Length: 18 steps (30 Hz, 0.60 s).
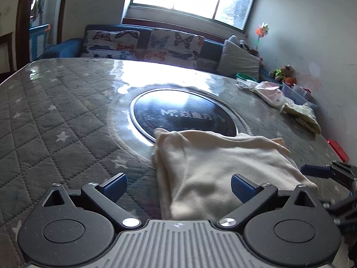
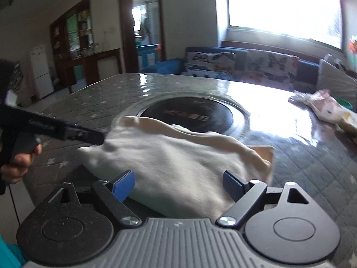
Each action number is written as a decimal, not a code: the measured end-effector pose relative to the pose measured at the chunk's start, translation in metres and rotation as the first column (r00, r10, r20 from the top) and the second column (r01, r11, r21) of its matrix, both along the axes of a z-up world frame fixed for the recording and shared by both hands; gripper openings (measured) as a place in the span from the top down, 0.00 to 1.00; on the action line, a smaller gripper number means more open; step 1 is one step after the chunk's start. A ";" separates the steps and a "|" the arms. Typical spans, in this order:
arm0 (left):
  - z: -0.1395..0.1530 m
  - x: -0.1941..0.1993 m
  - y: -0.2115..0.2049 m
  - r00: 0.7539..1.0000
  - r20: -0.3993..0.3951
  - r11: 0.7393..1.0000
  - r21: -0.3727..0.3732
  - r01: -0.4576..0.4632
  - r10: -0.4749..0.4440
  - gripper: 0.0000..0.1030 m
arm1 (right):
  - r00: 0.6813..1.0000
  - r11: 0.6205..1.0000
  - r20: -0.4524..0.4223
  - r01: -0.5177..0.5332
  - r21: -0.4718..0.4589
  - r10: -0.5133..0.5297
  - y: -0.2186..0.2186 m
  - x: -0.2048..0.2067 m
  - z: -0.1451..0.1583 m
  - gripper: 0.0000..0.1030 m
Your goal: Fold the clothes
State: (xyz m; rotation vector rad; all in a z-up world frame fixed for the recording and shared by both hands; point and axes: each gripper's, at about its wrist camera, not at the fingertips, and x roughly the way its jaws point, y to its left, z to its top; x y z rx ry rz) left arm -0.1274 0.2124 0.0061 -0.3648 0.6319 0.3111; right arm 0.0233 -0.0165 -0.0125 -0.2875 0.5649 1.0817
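Garment: a cream, soft knit garment (image 1: pixel 214 167) is seen lying in a folded bundle on the near part of the table, its far edge overlapping the dark round glass hob (image 1: pixel 183 114) set in the table's middle.
Left gripper: the left gripper (image 1: pixel 178 186) is held with its blue-padded jaws spread wide; the cloth lies between and ahead of them, but no pad is seen pressing on it, so it is read as released.
Right gripper: the right gripper (image 2: pixel 179 185) is likewise spread, the cloth lying between the pads without being pinched.
Work done: at least one fold appears made, since layered edges are seen at the bundle's left side and a loose corner pokes out at its far right.
Work left: the bundle is judged still lumpy; smoothing or a further fold may be needed, and other small clothes (image 1: pixel 272 92) wait in a pile at the far right of the table.
Surface: a grey quilted star-print cover under clear glossy film (image 1: pixel 55 116) is seen over the whole table.
Open room: the left half of the table is seen bare of objects.
Edges: the near edge lies close under both grippers; a red flat object (image 1: pixel 338 149) sits at the right edge.
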 end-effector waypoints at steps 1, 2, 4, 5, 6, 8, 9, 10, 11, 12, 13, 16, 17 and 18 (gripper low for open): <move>0.001 -0.002 0.005 1.000 0.001 1.000 -0.008 -0.014 0.014 0.02 | 1.000 1.000 0.009 -0.028 -0.003 0.028 0.006 -0.004 0.001 0.16; 0.001 -0.004 0.010 1.000 0.003 0.999 -0.020 -0.029 0.029 0.02 | 0.998 0.998 0.016 -0.058 -0.005 0.058 0.012 -0.009 0.002 0.16; 0.003 -0.007 0.021 0.998 0.005 0.997 -0.051 -0.060 0.061 0.01 | 0.992 0.993 0.025 -0.120 -0.016 0.120 0.026 -0.019 0.003 0.18; 0.003 -0.008 0.027 0.997 0.007 0.995 -0.066 -0.075 0.076 0.00 | 0.988 0.988 0.027 -0.153 -0.025 0.154 0.034 -0.024 0.003 0.19; 0.004 -0.010 0.032 0.996 0.008 0.993 -0.079 -0.088 0.089 0.00 | 0.982 0.982 0.029 -0.186 -0.034 0.187 0.042 -0.030 0.004 0.21; 0.005 -0.012 0.039 0.994 0.009 0.990 -0.097 -0.106 0.107 0.00 | 0.967 0.967 0.040 -0.248 -0.056 0.250 0.056 -0.040 0.003 0.26; 0.005 -0.012 0.042 0.994 0.008 0.988 -0.104 -0.111 0.112 0.00 | 0.961 0.961 0.048 -0.269 -0.066 0.273 0.061 -0.045 0.003 0.27; 0.005 -0.012 0.044 0.993 0.007 0.987 -0.112 -0.114 0.115 0.00 | 0.948 0.948 0.062 -0.307 -0.085 0.312 0.070 -0.054 0.002 0.30; 0.005 -0.012 0.045 0.993 0.006 0.986 -0.119 -0.114 0.115 0.00 | 0.941 0.941 0.070 -0.325 -0.096 0.332 0.075 -0.058 0.002 0.32; 0.005 -0.011 0.046 0.993 0.005 0.985 -0.127 -0.114 0.116 0.00 | 0.930 0.930 0.082 -0.349 -0.114 0.359 0.082 -0.063 0.000 0.35; 0.005 -0.010 0.047 0.993 0.004 0.984 -0.135 -0.114 0.115 0.00 | 0.918 0.919 0.094 -0.372 -0.133 0.386 0.089 -0.069 -0.002 0.39; 0.003 -0.006 0.051 0.994 0.002 0.979 -0.171 -0.107 0.109 0.00 | 0.896 0.900 0.140 -0.397 -0.179 0.423 0.106 -0.081 -0.006 0.42; 0.003 -0.004 0.052 0.994 0.002 0.976 -0.188 -0.106 0.108 0.00 | 0.892 0.898 0.151 -0.396 -0.190 0.425 0.110 -0.083 -0.008 0.43; 0.002 -0.002 0.053 0.994 0.000 0.973 -0.206 -0.105 0.107 0.00 | 0.890 0.897 0.161 -0.395 -0.199 0.427 0.114 -0.084 -0.010 0.46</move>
